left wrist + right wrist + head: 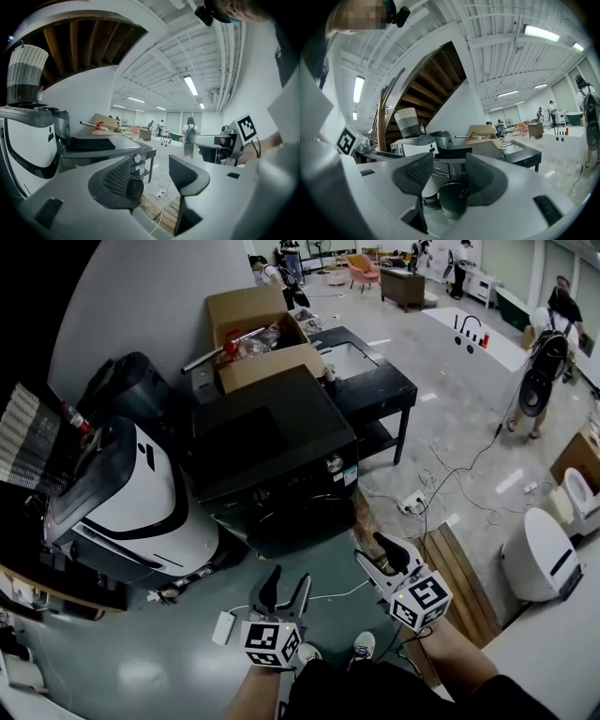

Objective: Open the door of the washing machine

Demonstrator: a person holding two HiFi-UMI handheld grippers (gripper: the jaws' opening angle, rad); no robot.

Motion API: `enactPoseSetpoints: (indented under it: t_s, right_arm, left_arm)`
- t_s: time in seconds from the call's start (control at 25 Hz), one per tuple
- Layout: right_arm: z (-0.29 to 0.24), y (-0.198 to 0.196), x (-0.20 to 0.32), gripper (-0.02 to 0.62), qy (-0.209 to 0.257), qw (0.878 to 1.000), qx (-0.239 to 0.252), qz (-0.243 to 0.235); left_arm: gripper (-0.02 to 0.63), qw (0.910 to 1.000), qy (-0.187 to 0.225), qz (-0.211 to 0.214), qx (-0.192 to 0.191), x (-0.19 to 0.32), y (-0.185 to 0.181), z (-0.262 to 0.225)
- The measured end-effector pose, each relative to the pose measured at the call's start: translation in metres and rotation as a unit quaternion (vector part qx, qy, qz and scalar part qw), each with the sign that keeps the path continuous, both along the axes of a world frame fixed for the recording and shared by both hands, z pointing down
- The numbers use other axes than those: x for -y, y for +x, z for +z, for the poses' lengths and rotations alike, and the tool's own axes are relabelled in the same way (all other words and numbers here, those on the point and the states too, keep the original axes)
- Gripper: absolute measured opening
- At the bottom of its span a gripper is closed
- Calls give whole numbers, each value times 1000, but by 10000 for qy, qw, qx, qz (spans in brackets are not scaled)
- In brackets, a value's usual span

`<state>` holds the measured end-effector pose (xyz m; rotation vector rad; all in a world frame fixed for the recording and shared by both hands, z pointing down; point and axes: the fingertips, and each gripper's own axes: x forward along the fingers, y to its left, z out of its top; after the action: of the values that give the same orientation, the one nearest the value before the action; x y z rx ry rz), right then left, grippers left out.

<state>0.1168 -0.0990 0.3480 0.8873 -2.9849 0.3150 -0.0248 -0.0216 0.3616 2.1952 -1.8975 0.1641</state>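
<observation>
The dark washing machine point(272, 442) stands in the middle of the room, past both grippers, and its round door point(298, 526) on the near side looks shut. The left gripper point(286, 582) is low and near, and its jaws are spread wide with nothing between them; in the left gripper view only floor, cables and boards show in the gap. The right gripper point(375, 554) is just to the right and a bit farther on, near the door but apart from it. Its jaws are spread wide too and grasp nothing, and in the right gripper view the round door shows in the gap between them. The strip of grey-green floor point(178, 662) between the grippers and the door is bare. A white machine point(131, 507) sits close against the washer's left edge, with a wicker basket point(28, 442) on top at the far left. A black surface with a sink point(370, 381) stands at the washer's right far corner. A cardboard box point(258, 338) sits behind the washer. Wooden boards point(459, 568) lie on the floor beside the right gripper. A small white box point(223, 627) with a cable lies on the floor left of the left gripper. Far to the right, a person with a backpack point(544, 362) stands on the wide open floor.
</observation>
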Motion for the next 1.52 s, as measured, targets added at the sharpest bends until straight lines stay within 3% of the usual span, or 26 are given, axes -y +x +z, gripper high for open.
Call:
enactPoseSetpoints:
  t_s: [0.32, 0.92, 1.52]
  right_arm:
    - [6, -35, 17, 238, 27, 9998, -136, 104]
    - [11, -114, 40, 241, 276, 9965, -638, 465]
    - [42, -143, 68, 241, 265, 9934, -1004, 488]
  left_arm:
    - [290, 9999, 58, 105, 63, 16, -36, 2]
    - [293, 9983, 98, 553, -173, 51, -121, 17]
    - [293, 9981, 22, 562, -261, 86, -152, 48]
